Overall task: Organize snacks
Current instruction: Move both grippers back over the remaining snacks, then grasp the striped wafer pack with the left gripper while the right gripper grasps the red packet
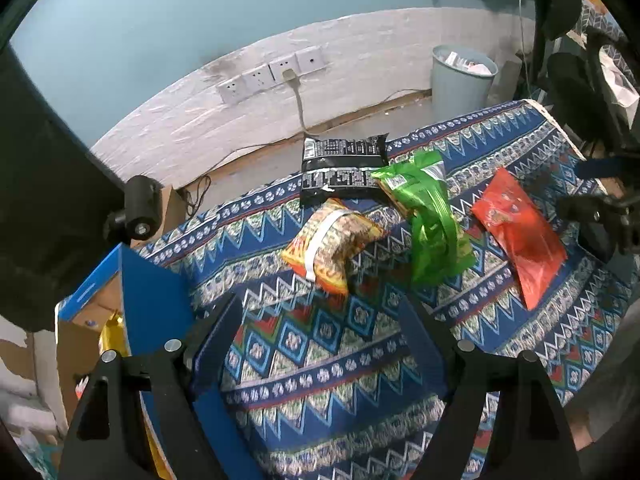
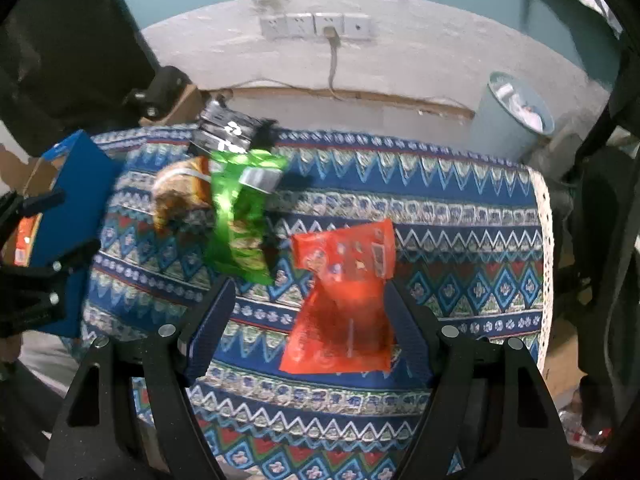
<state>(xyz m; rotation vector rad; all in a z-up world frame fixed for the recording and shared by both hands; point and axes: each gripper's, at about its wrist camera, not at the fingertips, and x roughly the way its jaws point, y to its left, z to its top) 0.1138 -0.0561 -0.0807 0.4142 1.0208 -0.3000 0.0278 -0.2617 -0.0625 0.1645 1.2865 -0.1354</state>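
Observation:
Several snack bags lie on a patterned blue cloth: a black bag at the far edge, an orange-yellow bag, a green bag and a red bag. My left gripper is open and empty, just short of the orange-yellow bag. My right gripper is open, its fingers on either side of the red bag. The green bag, orange-yellow bag and black bag lie further left.
A blue cardboard box stands open at the cloth's left edge, also in the right wrist view. A grey bin stands on the floor by the wall. Wall sockets with a cable sit behind. Dark chairs stand at right.

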